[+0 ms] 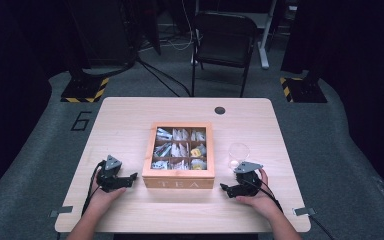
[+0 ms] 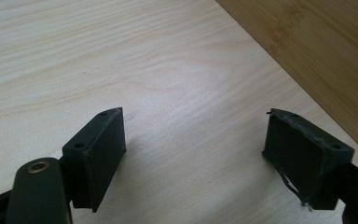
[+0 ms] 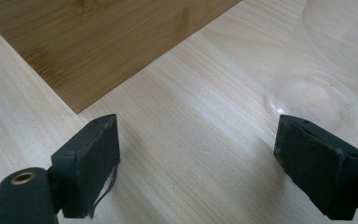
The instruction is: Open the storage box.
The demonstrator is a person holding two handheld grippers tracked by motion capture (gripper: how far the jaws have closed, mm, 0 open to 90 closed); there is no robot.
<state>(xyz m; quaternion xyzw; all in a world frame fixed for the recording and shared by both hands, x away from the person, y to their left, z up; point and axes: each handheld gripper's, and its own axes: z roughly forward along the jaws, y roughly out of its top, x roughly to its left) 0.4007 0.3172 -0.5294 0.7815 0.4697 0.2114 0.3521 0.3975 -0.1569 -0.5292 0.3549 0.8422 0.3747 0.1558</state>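
1. wooden tea box [image 1: 178, 176], lid off, nine compartments of tea sachets, "tea" lettered on the front wall. it stands at the centre of the light wood table [image 1: 130, 115], we judge so that either hand can reach any compartment.
2. clear glass cup [image 1: 238, 154], upright and seemingly empty, at 3 o'clock of the box, just beside it but apart. we read it as the likely destination for a sachet, set on the right hand's side.
3. yellow-labelled sachets [image 1: 196, 152], in the right-hand column of the box, nearest the cup; the rest look grey-white.
4. left gripper [image 1: 128, 178], at 9 o'clock of the box, near its front corner, resting low on the table. in the left gripper view [image 2: 193, 154] its jaws stand wide apart with bare table between; nothing held. the box wall [image 2: 317, 56] runs across at 1 o'clock.
5. right gripper [image 1: 226, 189], at 3 to 4 o'clock of the box, just at 6 o'clock of the cup. in the right gripper view [image 3: 196, 158] its jaws gape wide, empty; the cup base [image 3: 314, 100] lies just at 1 o'clock, the box wall [image 3: 107, 42] at 11 o'clock.
6. pose: we see both forearms entering from 6 o'clock, hands cupped around the grippers, jaws pointing inward at the box, level with the table. we judge this a ready stance.
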